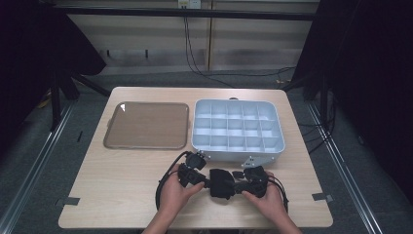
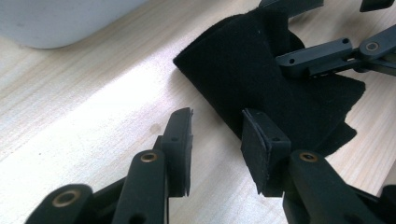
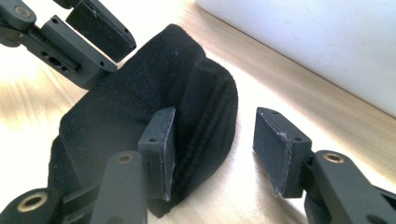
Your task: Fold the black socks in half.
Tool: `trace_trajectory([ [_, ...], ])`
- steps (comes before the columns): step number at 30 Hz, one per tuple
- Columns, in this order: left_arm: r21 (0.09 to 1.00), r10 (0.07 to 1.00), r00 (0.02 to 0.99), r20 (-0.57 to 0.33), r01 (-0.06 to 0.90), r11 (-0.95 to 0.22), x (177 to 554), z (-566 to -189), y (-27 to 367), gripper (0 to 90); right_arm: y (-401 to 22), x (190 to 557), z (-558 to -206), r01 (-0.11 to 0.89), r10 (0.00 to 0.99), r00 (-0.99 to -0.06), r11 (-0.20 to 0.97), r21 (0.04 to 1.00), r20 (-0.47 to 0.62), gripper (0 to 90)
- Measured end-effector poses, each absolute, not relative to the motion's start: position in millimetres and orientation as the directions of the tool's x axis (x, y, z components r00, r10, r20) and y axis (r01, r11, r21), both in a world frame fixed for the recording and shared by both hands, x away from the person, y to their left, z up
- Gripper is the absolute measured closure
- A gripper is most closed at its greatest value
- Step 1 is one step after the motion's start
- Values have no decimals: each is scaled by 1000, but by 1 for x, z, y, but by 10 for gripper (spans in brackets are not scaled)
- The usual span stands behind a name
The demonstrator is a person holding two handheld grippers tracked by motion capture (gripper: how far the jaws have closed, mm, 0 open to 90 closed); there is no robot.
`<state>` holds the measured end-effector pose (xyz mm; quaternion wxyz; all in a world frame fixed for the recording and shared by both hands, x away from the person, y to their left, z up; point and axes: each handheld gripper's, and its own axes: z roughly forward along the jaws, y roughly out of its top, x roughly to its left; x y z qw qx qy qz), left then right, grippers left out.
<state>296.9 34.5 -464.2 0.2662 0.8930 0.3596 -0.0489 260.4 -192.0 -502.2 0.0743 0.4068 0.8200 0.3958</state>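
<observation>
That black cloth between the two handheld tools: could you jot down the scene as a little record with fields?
item in hand: black cloth, folded, lying on the wooden table
left gripper: jaws apart, cloth edge by one jaw, not pinched
right gripper: jaws apart, cloth fold between them, not pressed
behind: white compartment tray, compartments look empty
far left: brown flat lid
</observation>
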Motion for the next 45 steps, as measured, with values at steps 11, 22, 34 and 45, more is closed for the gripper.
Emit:
trace_trajectory([
  [11, 440, 608, 745, -275, 660, -609, 297, -466, 34, 630, -192, 260, -504, 618, 725, -651, 336, 710, 223, 518],
  [22, 444, 600, 748, -282, 656, -610, 296, -470, 34, 631, -189, 261, -505, 654, 716, -637, 307, 692, 284, 690],
  [34, 452, 590, 756, -283, 648, -613, 293, -472, 35, 647, -187, 259, -501, 682, 733, -605, 275, 678, 310, 772],
  [45, 488, 579, 776, -249, 617, -618, 294, -472, 40, 433, -200, 261, -492, 687, 737, -596, 262, 678, 319, 776],
])
